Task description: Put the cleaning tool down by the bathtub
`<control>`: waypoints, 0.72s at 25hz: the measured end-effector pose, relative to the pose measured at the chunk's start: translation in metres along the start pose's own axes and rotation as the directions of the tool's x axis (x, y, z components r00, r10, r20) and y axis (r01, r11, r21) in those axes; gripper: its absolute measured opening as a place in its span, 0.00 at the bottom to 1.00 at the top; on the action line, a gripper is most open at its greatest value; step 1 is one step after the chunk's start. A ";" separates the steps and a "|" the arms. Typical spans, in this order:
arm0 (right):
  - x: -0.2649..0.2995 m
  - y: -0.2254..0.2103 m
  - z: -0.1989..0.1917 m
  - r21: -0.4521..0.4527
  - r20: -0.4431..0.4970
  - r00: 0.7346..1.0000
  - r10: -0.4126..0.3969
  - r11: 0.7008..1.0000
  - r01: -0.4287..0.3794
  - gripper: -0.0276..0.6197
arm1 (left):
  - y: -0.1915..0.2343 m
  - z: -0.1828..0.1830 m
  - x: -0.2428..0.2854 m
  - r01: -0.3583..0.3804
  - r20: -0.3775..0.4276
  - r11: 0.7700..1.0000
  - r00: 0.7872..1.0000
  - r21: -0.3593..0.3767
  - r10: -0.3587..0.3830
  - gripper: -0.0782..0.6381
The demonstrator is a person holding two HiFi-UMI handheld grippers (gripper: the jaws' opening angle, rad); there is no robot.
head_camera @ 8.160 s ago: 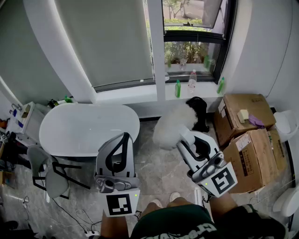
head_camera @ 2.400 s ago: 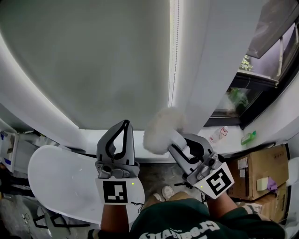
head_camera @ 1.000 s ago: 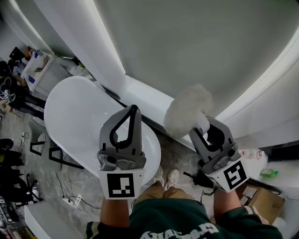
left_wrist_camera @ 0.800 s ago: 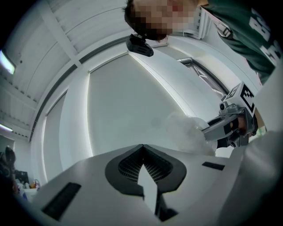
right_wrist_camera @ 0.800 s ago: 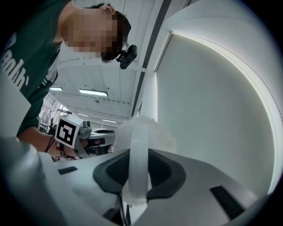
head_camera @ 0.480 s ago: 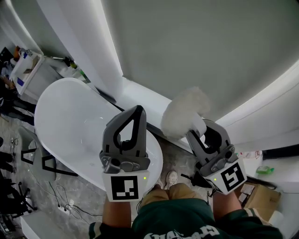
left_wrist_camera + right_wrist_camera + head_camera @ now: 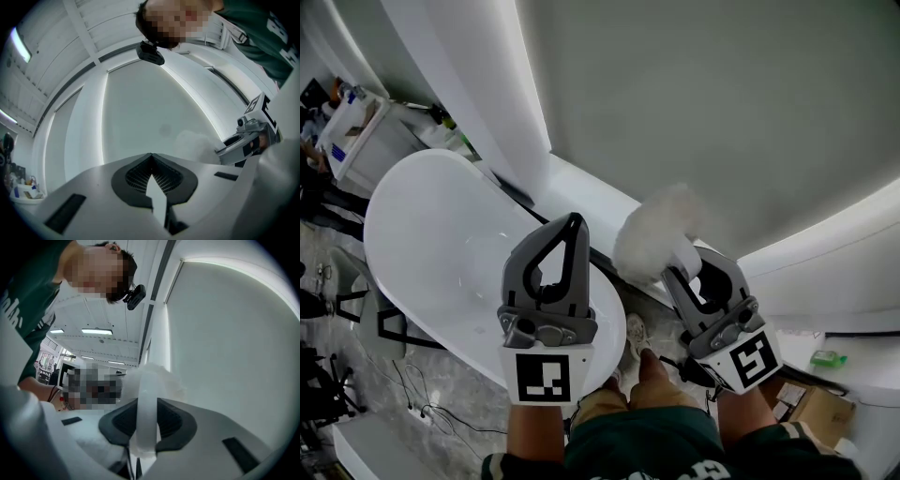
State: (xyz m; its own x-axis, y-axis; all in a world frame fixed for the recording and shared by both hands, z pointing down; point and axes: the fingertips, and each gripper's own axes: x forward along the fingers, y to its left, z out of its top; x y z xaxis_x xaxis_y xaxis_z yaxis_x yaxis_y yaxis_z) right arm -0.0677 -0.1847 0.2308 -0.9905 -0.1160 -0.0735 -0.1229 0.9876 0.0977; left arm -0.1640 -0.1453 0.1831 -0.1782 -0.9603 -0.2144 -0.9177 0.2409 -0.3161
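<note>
Right claw (image 7: 682, 265) (image 7: 146, 405): 2 jaws pinched on the flat white handle of the cleaning tool (image 7: 656, 236) (image 7: 148, 389), a fluffy white duster; the handle runs straight up between the dark pads, and the fluffy head sits just past the jaw tips. The tool is in the air, carried tilted up and to the left, in front of the grey blind (image 7: 712, 103), above the floor strip between the bathtub (image 7: 431, 234) and the white ledge (image 7: 591, 192) under the blind. Left claw (image 7: 573, 223) (image 7: 151, 157): jaws pressed together at the tips, nothing between them, held over the near end of the bathtub. Each claw carries 1 cube with square markers, left (image 7: 543, 377), right (image 7: 749, 360). The tub is white and oval, and runs away to the upper left. Below the claws are the person's green top (image 7: 637, 450) and a shoe (image 7: 637, 331) on the grey marbled floor (image 7: 450, 394). Far right, low: a cardboard box (image 7: 811, 412) and a small green bottle (image 7: 829, 357). Upper left, beyond the tub: a white cart (image 7: 356, 131) with small items, too small to tell.
</note>
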 end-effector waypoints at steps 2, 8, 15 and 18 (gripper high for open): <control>0.007 -0.009 -0.012 0.004 -0.012 1.000 0.001 1.000 -0.001 0.18 | -0.005 -0.009 0.008 0.002 -0.011 1.000 1.000 0.010 -0.002 0.12; 0.033 -0.048 -0.046 0.037 -0.040 0.999 0.014 0.999 -0.012 0.18 | -0.007 -0.043 0.039 -0.053 -0.058 0.997 0.997 0.055 0.056 0.12; 0.067 -0.078 -0.096 0.075 -0.120 0.992 0.049 0.996 -0.040 0.18 | 0.003 -0.084 0.063 -0.087 -0.124 0.995 0.988 0.050 0.092 0.12; 0.081 -0.081 -0.121 0.082 -0.152 0.986 0.069 0.995 -0.057 0.18 | 0.006 -0.102 0.064 -0.102 -0.153 0.994 0.982 0.048 0.108 0.12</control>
State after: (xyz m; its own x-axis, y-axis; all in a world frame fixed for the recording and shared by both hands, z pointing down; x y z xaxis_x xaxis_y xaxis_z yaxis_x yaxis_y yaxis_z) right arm -0.1460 -0.2864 0.3368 -0.9944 -0.0623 0.0849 -0.0609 0.9979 0.0199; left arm -0.2171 -0.2200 0.2618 -0.3288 -0.9387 -0.1034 -0.8765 0.3441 -0.3367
